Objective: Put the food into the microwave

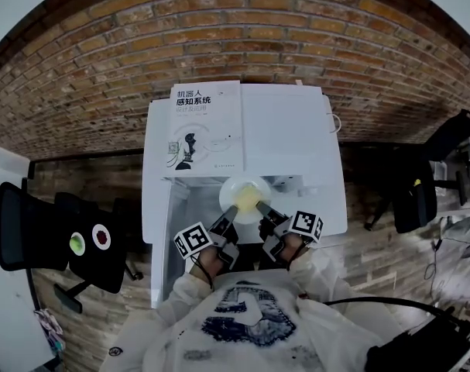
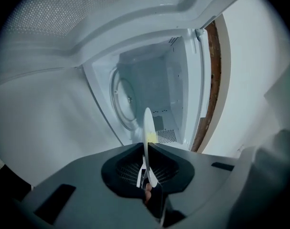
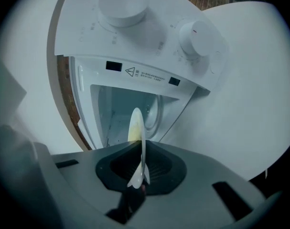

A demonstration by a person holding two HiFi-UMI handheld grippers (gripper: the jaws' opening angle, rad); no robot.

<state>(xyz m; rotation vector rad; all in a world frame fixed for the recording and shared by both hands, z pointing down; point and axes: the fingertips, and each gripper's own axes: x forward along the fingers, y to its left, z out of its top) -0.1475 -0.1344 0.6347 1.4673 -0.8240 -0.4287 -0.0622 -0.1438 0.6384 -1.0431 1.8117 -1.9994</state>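
A white plate (image 1: 245, 195) with yellow food (image 1: 248, 199) hangs in front of the white microwave (image 1: 289, 130), whose door (image 1: 166, 239) stands open to the left. My left gripper (image 1: 228, 217) is shut on the plate's near left rim and my right gripper (image 1: 264, 211) on its near right rim. In the left gripper view the plate (image 2: 147, 128) shows edge-on in the left gripper (image 2: 145, 173), the food (image 2: 151, 137) on it, the cavity and glass turntable (image 2: 123, 99) beyond. In the right gripper view the plate (image 3: 136, 128) is clamped by the right gripper (image 3: 141, 173) below two knobs (image 3: 122, 4).
A book (image 1: 202, 129) lies on top of the microwave. The open door's inner face (image 2: 49, 104) fills the left side. Black office chairs (image 1: 49, 231) stand at the left, another dark chair (image 1: 413, 192) at the right. A brick wall runs behind.
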